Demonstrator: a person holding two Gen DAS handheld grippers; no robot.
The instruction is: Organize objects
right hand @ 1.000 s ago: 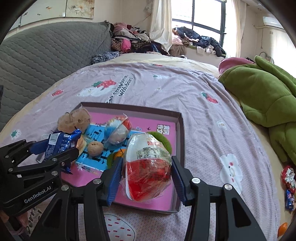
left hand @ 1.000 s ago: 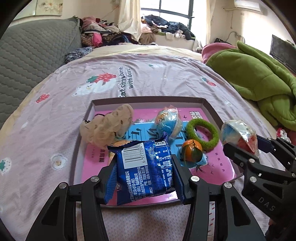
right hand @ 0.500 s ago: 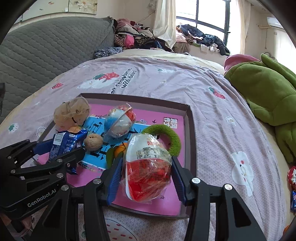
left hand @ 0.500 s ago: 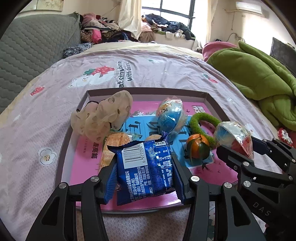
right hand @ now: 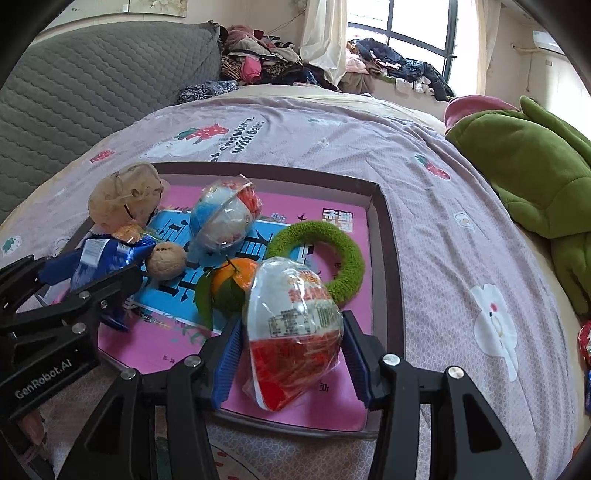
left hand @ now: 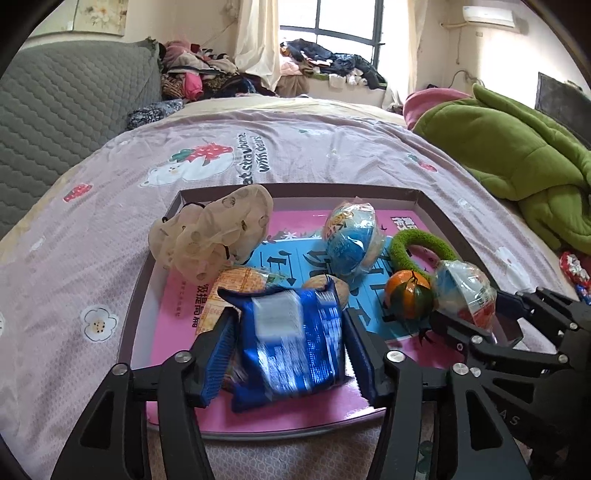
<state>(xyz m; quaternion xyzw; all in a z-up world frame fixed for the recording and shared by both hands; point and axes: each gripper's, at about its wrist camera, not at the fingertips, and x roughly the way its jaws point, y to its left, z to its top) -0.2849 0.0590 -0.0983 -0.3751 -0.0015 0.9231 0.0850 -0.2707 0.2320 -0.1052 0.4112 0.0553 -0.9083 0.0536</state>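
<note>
Blue snack packet slips free between the left gripper fingers, just spread wide, above the tray.
Its long axis runs along the fingers; the right gripper fingers clamp a wrapped toy egg over the tray's near corner.

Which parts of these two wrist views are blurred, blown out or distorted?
Left wrist: blue snack packet motion-smeared, barcode unreadable; window overexposed; fisheye bends tray rim. Right wrist: wrapped egg sharp, film glare; window blown out.
</note>
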